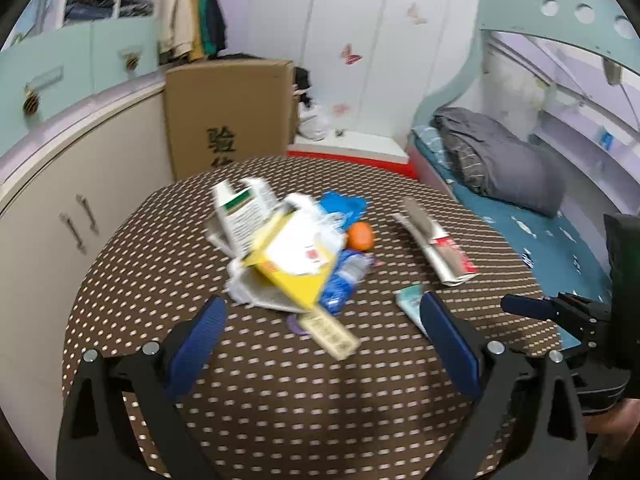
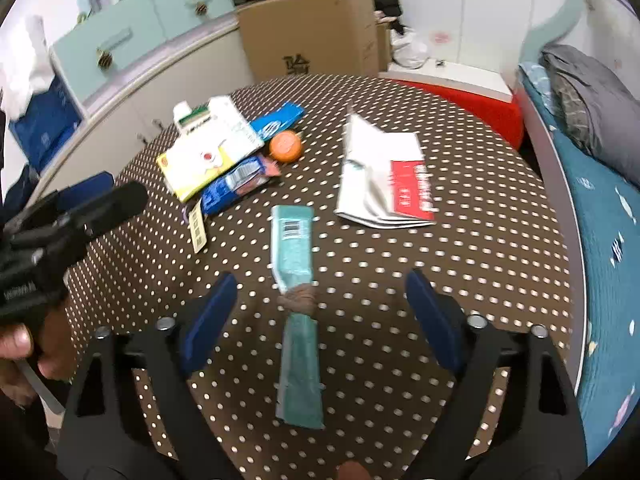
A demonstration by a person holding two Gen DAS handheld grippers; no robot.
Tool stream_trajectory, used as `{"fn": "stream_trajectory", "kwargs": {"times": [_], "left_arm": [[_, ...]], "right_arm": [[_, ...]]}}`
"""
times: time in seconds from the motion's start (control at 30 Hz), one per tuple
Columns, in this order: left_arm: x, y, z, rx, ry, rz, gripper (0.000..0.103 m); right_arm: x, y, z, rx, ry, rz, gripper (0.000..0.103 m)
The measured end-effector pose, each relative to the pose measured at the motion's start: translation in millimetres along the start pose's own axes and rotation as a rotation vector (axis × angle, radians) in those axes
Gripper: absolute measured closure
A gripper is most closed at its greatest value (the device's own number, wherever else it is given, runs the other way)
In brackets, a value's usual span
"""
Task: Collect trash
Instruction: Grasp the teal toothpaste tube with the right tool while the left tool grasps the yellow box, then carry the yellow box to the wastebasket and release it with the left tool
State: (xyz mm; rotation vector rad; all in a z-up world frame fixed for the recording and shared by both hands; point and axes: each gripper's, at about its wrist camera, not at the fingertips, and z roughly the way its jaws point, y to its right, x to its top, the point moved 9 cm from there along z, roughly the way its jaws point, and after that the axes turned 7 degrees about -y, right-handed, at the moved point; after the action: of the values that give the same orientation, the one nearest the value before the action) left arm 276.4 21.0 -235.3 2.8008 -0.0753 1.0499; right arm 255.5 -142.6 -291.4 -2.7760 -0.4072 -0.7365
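Trash lies on a round brown dotted table (image 1: 280, 400) (image 2: 460, 240). A pile holds a yellow box (image 1: 296, 268) (image 2: 196, 168), a white and green carton (image 1: 244, 212) (image 2: 216, 120), a blue wrapper (image 1: 344, 280) (image 2: 232, 186), an orange lid (image 1: 360, 236) (image 2: 285, 146) and a paper tag (image 1: 332, 334) (image 2: 197, 226). A folded red and white leaflet (image 1: 440, 248) (image 2: 384, 184) lies apart. A twisted teal packet (image 2: 298, 308) (image 1: 408, 300) lies between my right fingers. My left gripper (image 1: 320, 320) is open above the table, just short of the pile. My right gripper (image 2: 320, 292) is open and empty.
A cardboard box (image 1: 232, 116) (image 2: 312, 32) stands behind the table. A cupboard (image 1: 60, 200) is on the left, a bed with a grey pillow (image 1: 500, 156) (image 2: 592, 108) on the right. The right gripper's body (image 1: 580, 320) shows beside the table; the left one (image 2: 60, 216) shows too.
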Motion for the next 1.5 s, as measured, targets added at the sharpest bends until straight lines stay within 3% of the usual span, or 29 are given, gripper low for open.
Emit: {"fn": "stream_trajectory", "kwargs": {"times": [0.17, 0.23, 0.3, 0.4, 0.6, 0.63, 0.7, 0.73, 0.97, 1.5], "left_arm": [[6.1, -28.4, 5.4, 0.018, 0.008, -0.044, 0.008], [12.2, -33.7, 10.7, 0.026, 0.013, -0.047, 0.008], [17.4, -35.6, 19.5, 0.028, 0.007, -0.036, 0.008], [22.7, -33.7, 36.7, 0.034, -0.015, -0.01, 0.008], [29.8, -27.0, 72.2, -0.035, -0.096, 0.041, 0.008], [30.4, -24.1, 75.4, -0.05, -0.107, 0.052, 0.011], [28.5, -14.6, 83.2, -0.09, -0.149, 0.09, 0.036], [27.4, -13.3, 85.3, -0.089, -0.157, 0.103, 0.04], [24.8, -13.8, 75.5, -0.136, -0.147, 0.075, 0.056], [10.6, -22.6, 36.4, -0.14, -0.083, 0.022, 0.067]], "right_arm": [[-3.6, -10.0, 22.9, -0.017, -0.054, -0.038, 0.053], [-4.8, -14.1, 27.2, -0.04, -0.056, -0.065, 0.073], [-5.1, -16.5, 28.2, -0.04, -0.057, -0.073, 0.079], [-5.8, -17.2, 29.2, -0.027, -0.057, -0.068, 0.08], [-9.2, -10.9, 23.7, -0.016, -0.05, -0.052, 0.08], [-9.0, -9.5, 23.1, -0.017, -0.051, -0.048, 0.08], [-9.2, -7.0, 21.8, -0.018, -0.051, -0.044, 0.08], [-8.6, -5.5, 20.5, -0.012, -0.051, -0.042, 0.08], [-8.0, -4.8, 17.9, 0.004, -0.044, -0.041, 0.08], [-7.3, 7.1, -5.4, 0.045, 0.006, -0.009, 0.08]]}}
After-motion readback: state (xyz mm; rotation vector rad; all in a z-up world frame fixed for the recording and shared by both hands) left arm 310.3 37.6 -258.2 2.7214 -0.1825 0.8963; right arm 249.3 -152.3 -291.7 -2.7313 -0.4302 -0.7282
